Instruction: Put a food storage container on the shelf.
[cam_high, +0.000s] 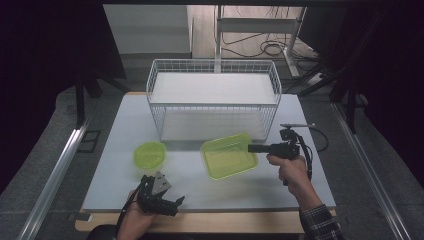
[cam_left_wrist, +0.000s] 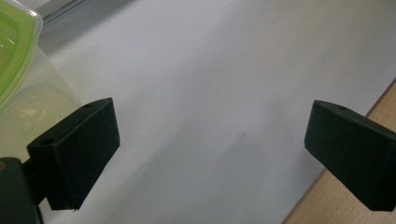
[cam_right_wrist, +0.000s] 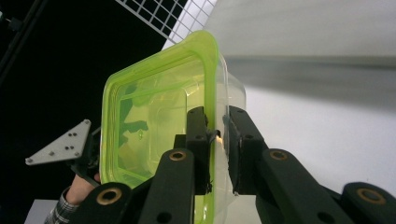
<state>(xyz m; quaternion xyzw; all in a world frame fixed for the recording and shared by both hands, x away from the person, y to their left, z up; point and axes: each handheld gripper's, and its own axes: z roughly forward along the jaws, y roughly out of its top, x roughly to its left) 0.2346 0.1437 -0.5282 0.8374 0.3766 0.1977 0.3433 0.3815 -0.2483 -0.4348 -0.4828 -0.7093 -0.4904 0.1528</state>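
A rectangular clear container with a lime-green lid (cam_high: 227, 157) is in front of the wire basket (cam_high: 214, 70) and looks slightly raised off the white table (cam_high: 125, 125). My right gripper (cam_high: 251, 148) comes at it from the right. In the right gripper view the jaws of my right gripper (cam_right_wrist: 217, 116) are shut on the rim of this container (cam_right_wrist: 154, 116). A small round container with a green lid (cam_high: 149, 155) sits on the table to the left. Near the table's front edge my left gripper (cam_high: 177, 204) is open, and between the jaws of my left gripper (cam_left_wrist: 210, 149) lies bare table.
The white wire basket stands at the back of the table with a white board inside. A green-lidded clear container (cam_left_wrist: 18, 79) is at the left edge of the left gripper view. A wooden edge (cam_high: 225, 222) runs along the table's front. Dark floor and cables lie beyond.
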